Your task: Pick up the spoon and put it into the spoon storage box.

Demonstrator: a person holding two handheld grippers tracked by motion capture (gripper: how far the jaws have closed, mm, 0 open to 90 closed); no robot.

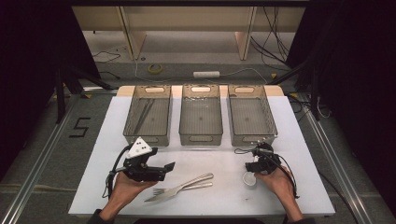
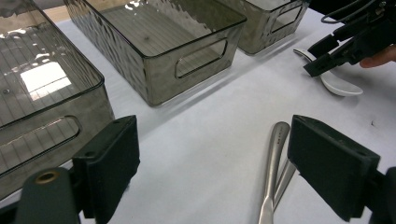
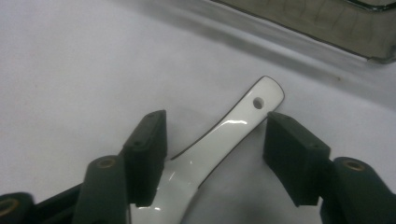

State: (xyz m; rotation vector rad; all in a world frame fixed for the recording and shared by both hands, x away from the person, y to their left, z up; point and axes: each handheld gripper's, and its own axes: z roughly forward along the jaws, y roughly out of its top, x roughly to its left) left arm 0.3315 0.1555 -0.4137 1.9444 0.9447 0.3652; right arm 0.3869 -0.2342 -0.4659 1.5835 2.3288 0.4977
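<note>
**Right tongs straddle the white spoon's handle**

I have the right gripper [image 1: 254,164] at about 4 o'clock on the white table [image 1: 205,200], just in front of the right-hand bin [image 1: 251,114]. Its jaws are spread, one on each side of the white ceramic spoon [image 3: 219,140], and in the right gripper view I see bare table between each pad and the handle, so nothing is pinched. The spoon lies flat. In that view its long axis runs from about 7 o'clock to 1 o'clock: the bowl end sits low between the jaws, and the handle end, with its small hole, points away toward 1 o'clock and the bin wall. In the high view I can see only its pale bowl under my right hand [image 1: 278,179].

My left gripper [image 1: 170,166] hovers at about 7 o'clock on the table, jaws wide apart and holding nothing. In the left gripper view two metal handles [image 2: 274,172] rise between its pads. The high view shows they belong to a fork [image 1: 180,186] and a second steel piece lying with it; the fork's tines point to 8 o'clock, its handle to 2 o'clock.

Three smoky clear bins stand in a row across the far half; the left bin [image 1: 148,114] holds thin dark sticks and the middle bin [image 1: 201,114] looks bare.
</note>
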